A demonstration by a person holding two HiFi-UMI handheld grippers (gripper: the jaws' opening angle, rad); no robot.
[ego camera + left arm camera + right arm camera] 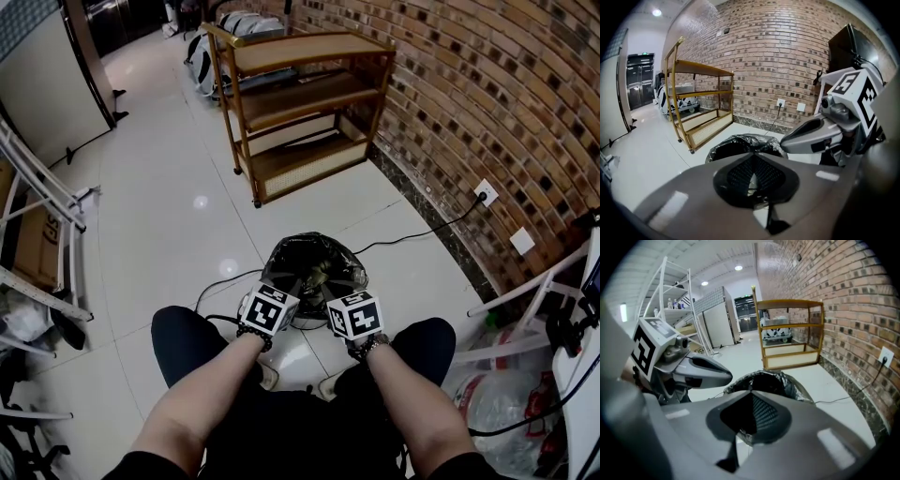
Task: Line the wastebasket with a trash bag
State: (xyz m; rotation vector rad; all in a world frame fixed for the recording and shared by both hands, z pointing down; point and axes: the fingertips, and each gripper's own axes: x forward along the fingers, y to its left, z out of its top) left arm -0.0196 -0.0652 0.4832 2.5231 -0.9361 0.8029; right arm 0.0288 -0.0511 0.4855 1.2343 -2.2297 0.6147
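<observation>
The wastebasket [314, 267] stands on the floor between my knees, with a black trash bag [323, 251] draped over its rim. The bag's film is bunched at the near rim. Both grippers meet there side by side, the left gripper [292, 287] and the right gripper [332, 291]. In the left gripper view the jaws [752, 157] are shut, with a scrap of crinkled film between the pads and the basket [740, 144] just beyond. The right gripper [751, 393] is also shut, with bag film [746, 436] caught low between its pads. Each gripper's neighbour shows alongside it.
A wooden shelf cart [300, 94] stands beyond the basket against the brick wall [487, 112]. A cable [412, 234] runs from a wall socket [485, 194] across the floor past the basket. There is a white rack [37, 216] at the left and filled plastic bags [497, 403] at the right.
</observation>
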